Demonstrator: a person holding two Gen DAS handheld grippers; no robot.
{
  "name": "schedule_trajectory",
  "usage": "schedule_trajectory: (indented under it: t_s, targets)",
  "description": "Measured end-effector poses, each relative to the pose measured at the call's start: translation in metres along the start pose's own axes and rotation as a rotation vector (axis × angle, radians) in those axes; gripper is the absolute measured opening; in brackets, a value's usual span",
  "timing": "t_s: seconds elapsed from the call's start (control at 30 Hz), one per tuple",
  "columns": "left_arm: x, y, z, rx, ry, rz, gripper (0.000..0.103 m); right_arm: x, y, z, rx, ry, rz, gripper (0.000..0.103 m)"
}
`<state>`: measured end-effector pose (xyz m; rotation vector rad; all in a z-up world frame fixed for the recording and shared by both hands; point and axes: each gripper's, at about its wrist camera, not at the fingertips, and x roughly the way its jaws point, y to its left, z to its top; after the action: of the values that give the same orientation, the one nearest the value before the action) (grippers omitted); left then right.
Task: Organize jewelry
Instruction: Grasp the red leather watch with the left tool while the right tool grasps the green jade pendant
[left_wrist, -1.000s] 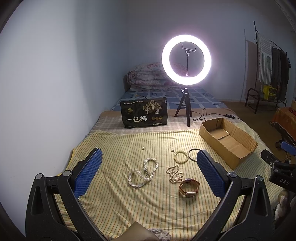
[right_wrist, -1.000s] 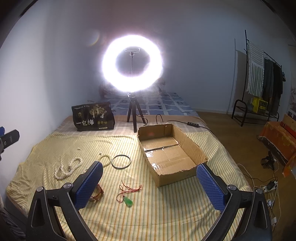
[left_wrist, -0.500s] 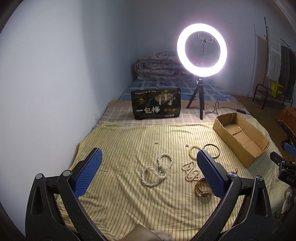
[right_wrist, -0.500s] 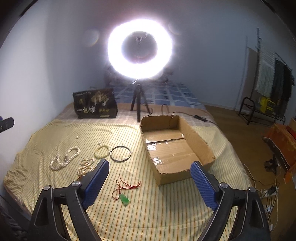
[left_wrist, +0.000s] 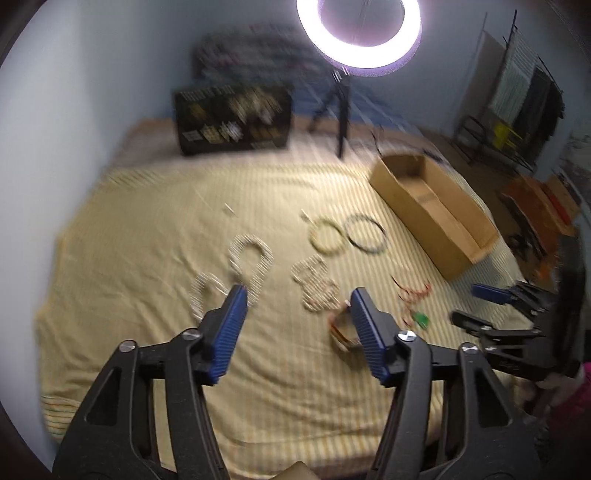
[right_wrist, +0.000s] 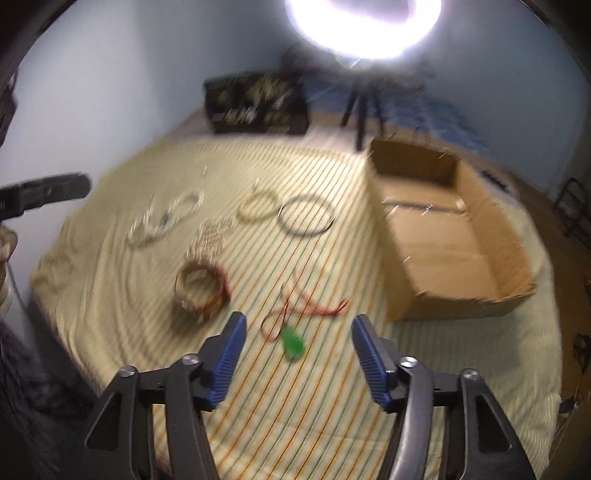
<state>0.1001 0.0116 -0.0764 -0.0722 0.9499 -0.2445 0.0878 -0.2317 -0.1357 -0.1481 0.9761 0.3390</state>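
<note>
Both claws just narrowing, gaps empty. Left gripper above pearls mid-bed; right gripper over green pendant. Box near right edge; bare sheet at near edge.

Both views carry motion blur and fisheye bending, with dark vignette at the edges. A ring light at 12 o'clock is the main source; in the right view it glares white. Room dim; the bed evenly lit.
</note>
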Motion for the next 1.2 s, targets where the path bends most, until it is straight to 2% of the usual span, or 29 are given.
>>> schedule_trajectory:
  t_s: [0.07,0.13,0.23,0.27,0.37,0.67,0.87,1.03,1.2]
  targets:
    - [0.015,-0.006,-0.003,0.003,0.054,-0.036,0.054,0.010,0.000,-0.003,-0.001,0.038,0.014,0.050]
    - [0.030,-0.010,-0.005,-0.011,0.116,-0.066,0.043,0.020,-0.002,-0.004,-0.003,0.072,0.029,0.046]
    - [0.052,-0.011,-0.008,-0.060,0.196,-0.112,0.040,0.030,-0.001,-0.003,-0.030,0.100,0.049,0.045]
    - [0.057,-0.011,-0.008,-0.070,0.210,-0.115,0.034,0.032,0.000,-0.002,-0.039,0.106,0.053,0.043]
    - [0.074,-0.011,-0.011,-0.090,0.258,-0.122,0.031,0.038,0.001,-0.001,-0.053,0.123,0.075,0.040]
    - [0.112,-0.013,-0.015,-0.101,0.342,-0.103,0.023,0.053,0.004,-0.005,-0.092,0.165,0.065,0.036]
    - [0.126,-0.011,-0.019,-0.096,0.363,-0.086,0.021,0.062,0.002,-0.006,-0.097,0.192,0.049,0.031]
    - [0.132,-0.012,-0.021,-0.098,0.376,-0.088,0.013,0.069,0.004,-0.006,-0.109,0.202,0.044,0.029]
    - [0.130,-0.015,-0.023,-0.094,0.375,-0.093,0.010,0.071,0.007,-0.006,-0.113,0.205,0.049,0.019]
